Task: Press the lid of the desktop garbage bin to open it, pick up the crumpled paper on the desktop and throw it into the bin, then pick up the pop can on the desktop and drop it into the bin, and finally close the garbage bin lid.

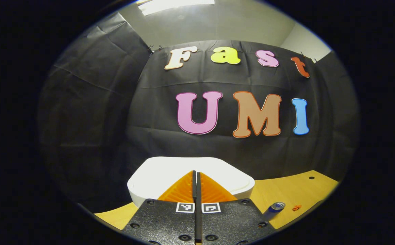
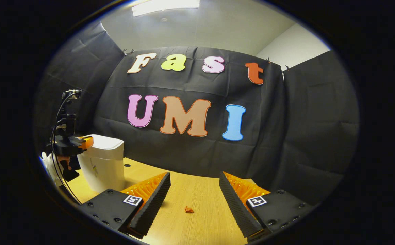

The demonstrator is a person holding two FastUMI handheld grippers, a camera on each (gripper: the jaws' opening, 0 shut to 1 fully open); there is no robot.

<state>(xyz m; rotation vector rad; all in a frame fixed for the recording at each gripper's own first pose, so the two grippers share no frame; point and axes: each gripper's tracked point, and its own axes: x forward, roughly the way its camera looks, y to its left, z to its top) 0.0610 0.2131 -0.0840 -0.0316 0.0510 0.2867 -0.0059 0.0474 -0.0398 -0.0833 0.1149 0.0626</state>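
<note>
Counting one white garbage bin with its lid down, one pop can lying right of it, and one tiny orange scrap on the desk. Left gripper, fingers pressed together, rests over the bin's lid. Right gripper hovers spread wide right of the bin.

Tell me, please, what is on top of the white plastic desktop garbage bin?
The left gripper, fingers shut, sits at the closed lid of the white plastic desktop garbage bin. Nothing else lies on the lid; the closed lid hides the inside.
</note>
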